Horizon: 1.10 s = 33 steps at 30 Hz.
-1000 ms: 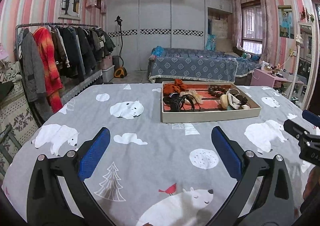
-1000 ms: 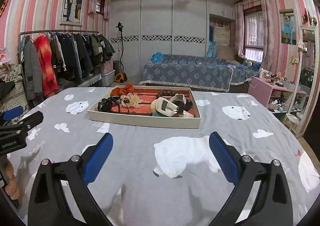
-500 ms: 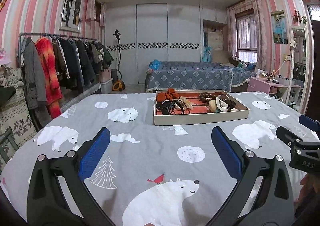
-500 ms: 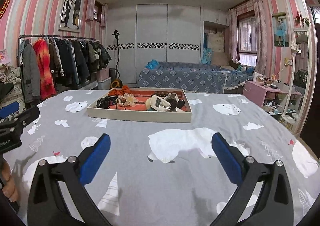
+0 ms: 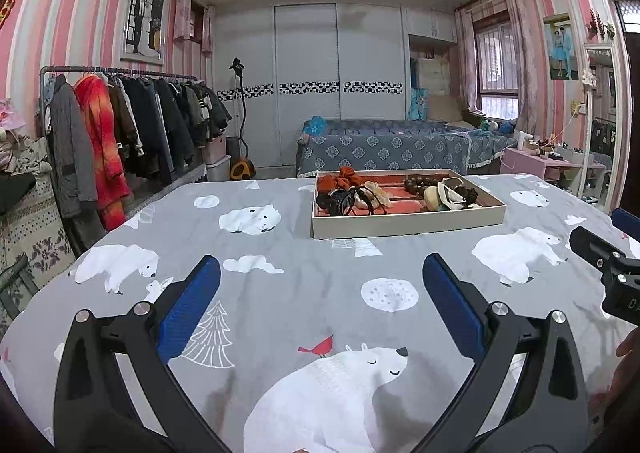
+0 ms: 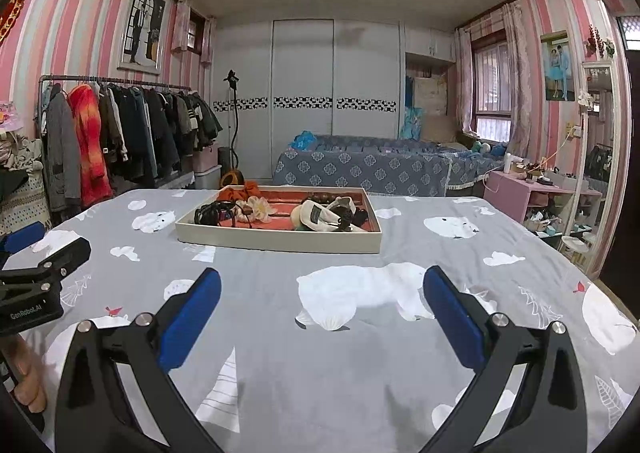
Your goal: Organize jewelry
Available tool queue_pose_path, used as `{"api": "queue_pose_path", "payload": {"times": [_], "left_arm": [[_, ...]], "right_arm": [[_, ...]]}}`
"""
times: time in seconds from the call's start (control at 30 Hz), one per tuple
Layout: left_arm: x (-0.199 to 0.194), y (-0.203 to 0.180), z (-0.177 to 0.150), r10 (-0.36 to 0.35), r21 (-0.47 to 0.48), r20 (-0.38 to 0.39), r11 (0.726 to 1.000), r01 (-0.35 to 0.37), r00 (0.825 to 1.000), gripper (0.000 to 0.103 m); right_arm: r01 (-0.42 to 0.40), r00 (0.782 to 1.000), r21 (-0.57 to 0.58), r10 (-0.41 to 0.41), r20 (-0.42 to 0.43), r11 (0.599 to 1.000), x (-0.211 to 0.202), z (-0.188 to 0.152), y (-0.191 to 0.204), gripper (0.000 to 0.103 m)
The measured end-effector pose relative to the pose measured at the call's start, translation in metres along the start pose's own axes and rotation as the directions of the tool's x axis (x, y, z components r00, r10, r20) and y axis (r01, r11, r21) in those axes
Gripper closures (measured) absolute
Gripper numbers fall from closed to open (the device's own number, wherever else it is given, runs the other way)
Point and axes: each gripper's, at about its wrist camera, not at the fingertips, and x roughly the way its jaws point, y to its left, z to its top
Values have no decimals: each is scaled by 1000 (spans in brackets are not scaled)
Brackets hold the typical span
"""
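Observation:
A shallow cream tray [image 5: 404,223] with a red lining sits far ahead on the table, also in the right wrist view [image 6: 280,243]. It holds an orange scrunchie [image 5: 344,177], black hair bands [image 5: 340,201], dark wooden beads [image 5: 420,185], a pale flower clip [image 6: 260,208] and a white pouch [image 6: 316,215]. My left gripper [image 5: 320,285] is open and empty, well short of the tray. My right gripper [image 6: 320,293] is open and empty, also well short of it.
The table wears a grey polar-bear cloth [image 5: 280,293]. A clothes rack [image 5: 120,133] stands at the left, a bed [image 5: 392,153] behind the table, a pink side table [image 6: 532,193] at the right.
Both grippers have drawn back and tilted up, so the tray looks farther and smaller. Both stay open and empty.

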Motion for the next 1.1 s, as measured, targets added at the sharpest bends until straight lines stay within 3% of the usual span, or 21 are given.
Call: {"api": "queue_pose_path", "payload": {"times": [1.1], "left_arm": [[-4,1,0,-4,-5,5,1000,4,1000,5]], "right_arm": [[-1,1000,19,1,1,1000,2,0,-2,4]]}}
